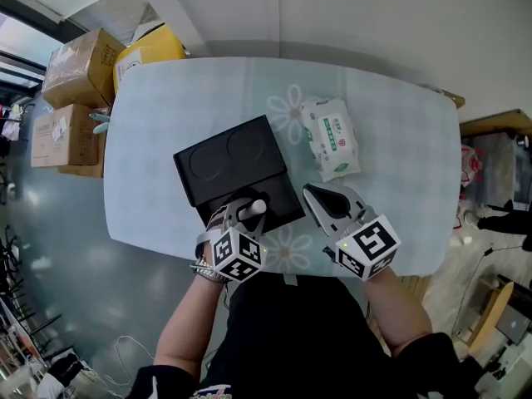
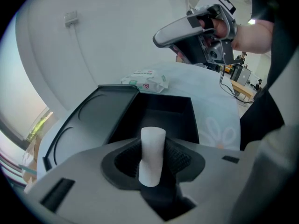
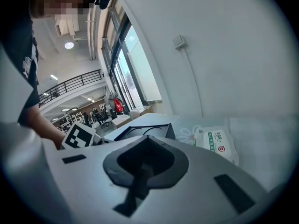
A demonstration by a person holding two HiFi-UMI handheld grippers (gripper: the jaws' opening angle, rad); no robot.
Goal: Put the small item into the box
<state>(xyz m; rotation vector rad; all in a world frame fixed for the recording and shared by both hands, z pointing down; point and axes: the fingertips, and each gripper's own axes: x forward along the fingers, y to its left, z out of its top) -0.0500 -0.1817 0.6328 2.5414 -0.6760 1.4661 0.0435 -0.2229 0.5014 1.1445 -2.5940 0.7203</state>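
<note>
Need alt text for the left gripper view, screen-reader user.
The left gripper has its jaws shut on a small white cylinder, held upright, with an open black box just beyond it, lid laid open to the left. Farther back a pack of wipes lies on the pale table, and the right gripper hangs in the air at upper right.

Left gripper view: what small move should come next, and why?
Probably move the left gripper slightly forward and down, then open it. It is shut on the white cylinder, and the open black box lies just ahead and below.
</note>
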